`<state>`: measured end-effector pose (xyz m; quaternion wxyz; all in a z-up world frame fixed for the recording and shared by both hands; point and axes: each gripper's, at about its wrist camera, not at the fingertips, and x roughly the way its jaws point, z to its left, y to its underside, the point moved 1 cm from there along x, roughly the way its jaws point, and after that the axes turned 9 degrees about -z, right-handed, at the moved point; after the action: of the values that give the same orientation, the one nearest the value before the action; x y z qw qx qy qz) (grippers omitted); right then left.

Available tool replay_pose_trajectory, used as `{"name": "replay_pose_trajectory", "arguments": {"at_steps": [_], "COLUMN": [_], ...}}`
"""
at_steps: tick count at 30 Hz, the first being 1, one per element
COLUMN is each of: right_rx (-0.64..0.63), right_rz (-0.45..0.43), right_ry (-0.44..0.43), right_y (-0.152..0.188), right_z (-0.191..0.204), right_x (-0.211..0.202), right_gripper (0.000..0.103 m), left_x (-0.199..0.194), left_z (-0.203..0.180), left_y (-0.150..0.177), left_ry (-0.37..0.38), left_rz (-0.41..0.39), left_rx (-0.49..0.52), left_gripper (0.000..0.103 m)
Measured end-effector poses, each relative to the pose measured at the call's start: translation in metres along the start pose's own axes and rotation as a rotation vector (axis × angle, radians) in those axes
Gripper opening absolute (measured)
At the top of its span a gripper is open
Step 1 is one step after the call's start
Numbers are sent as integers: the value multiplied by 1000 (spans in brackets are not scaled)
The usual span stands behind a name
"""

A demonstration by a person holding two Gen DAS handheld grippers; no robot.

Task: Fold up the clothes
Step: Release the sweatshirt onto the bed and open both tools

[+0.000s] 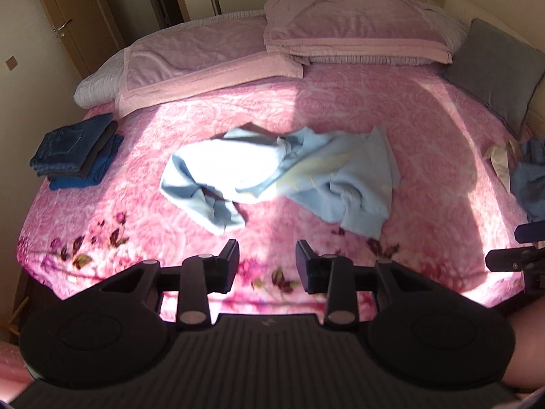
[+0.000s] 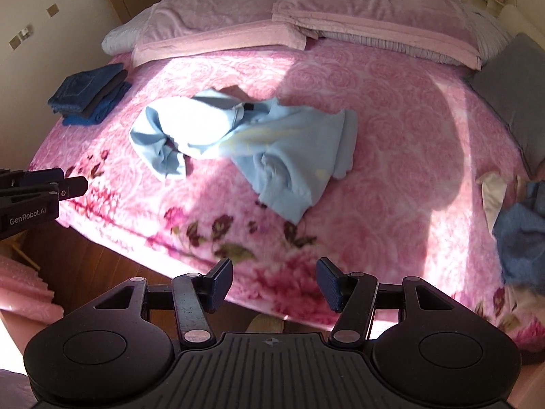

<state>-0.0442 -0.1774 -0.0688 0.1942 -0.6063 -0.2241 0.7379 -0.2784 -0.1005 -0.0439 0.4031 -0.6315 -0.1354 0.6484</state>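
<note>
Two tongs in view, both spread with nothing between the pads: left tongs (image 1: 267, 262) hover over the near floral edge of the bed (image 1: 425, 129), right tongs (image 2: 274, 284) over the bed's near edge with wood floor (image 2: 92, 259) showing below it. Light blue garment (image 1: 282, 173) lies crumpled mid-bed on the pink rose-pattern blanket, well ahead of both tongs, not touched; a sun patch blows out its left half, so folds and garment type are hard to read there, maybe a sweatshirt with a faint yellow print, cannot tell. Folded stack of dark blue clothes (image 1: 78, 151), jeans on top, sits near the bed's left edge, apart from the garment. Unfolded pile (image 2: 521, 235) at the right edge, a blue piece and a cream one, is cut off by the frame and blurred. Two pink-covered pillows (image 1: 354, 30) at the head of the bed, grey cushion (image 1: 494, 71) to the right, partly cropped. Door (image 1: 64, 24) with handle at top left. From the left wrist view only the tips of the right tongs show at the frame's right edge; the right wrist view likewise catches just the left tongs' end, with GenRobot.AI lettering on the body. Bare skin of the person at the lower corners, mostly hidden behind the gripper bodies.
</note>
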Motion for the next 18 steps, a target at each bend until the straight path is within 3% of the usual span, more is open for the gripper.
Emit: {"name": "replay_pose_trajectory", "arguments": {"at_steps": [8, 18], "right_rx": [16, 45], "right_rz": [10, -20], "right_ry": [-27, -24], "right_y": [41, 44], "right_z": [6, 9], "right_x": [-25, -34], "right_gripper": [58, 58], "left_x": [-35, -51], "left_z": [-11, -9], "left_y": [30, 34], "left_ry": [-15, -17], "left_rz": [13, -20], "left_rx": [15, 15], "left_gripper": [32, 34]}}
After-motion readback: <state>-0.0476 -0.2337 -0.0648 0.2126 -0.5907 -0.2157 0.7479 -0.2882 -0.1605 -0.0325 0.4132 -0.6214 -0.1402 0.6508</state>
